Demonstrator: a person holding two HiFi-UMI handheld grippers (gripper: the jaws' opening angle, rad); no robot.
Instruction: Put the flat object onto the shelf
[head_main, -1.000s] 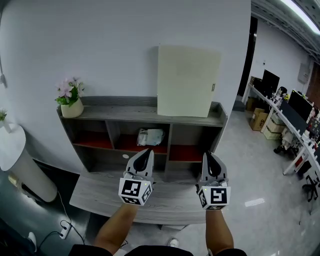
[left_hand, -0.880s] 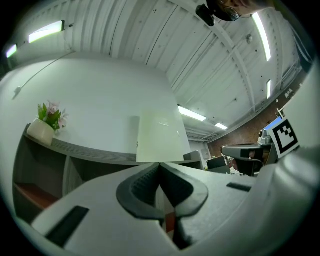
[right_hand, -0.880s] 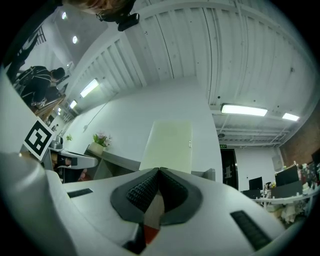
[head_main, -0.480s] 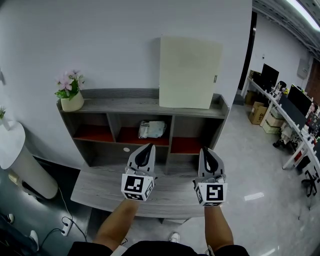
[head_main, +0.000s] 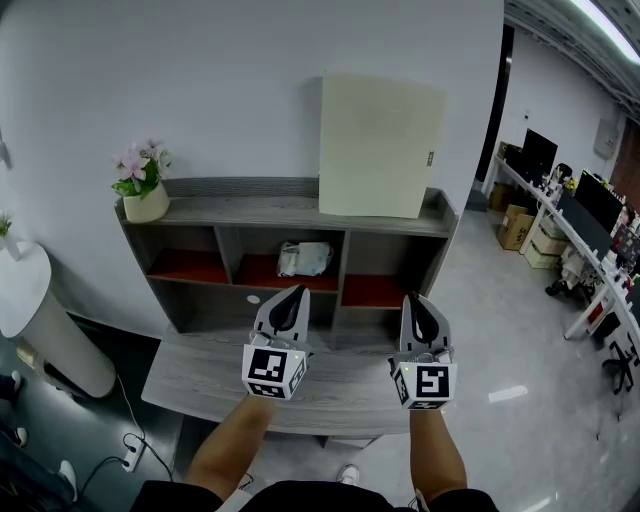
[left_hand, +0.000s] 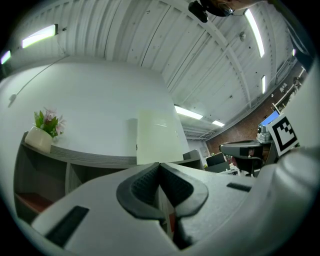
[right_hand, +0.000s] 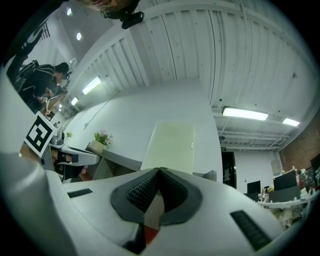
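With my left gripper (head_main: 291, 293) and right gripper (head_main: 415, 299) both pinched shut on nothing in front of the shelf (head_main: 250, 212), the cream flat panel (head_main: 382, 145) stands upright on the shelf's top toward its right end, where I judge any bump could tip it forward.

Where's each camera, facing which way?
Head view: on the head, looking down at the grey wooden shelf unit; both forearms, left gripper, right gripper show.
Left gripper view: on that gripper, tilted up along its shut jaws.
Right gripper view: same, along its shut jaws.
Shared: cream flat panel standing on the shelf top.
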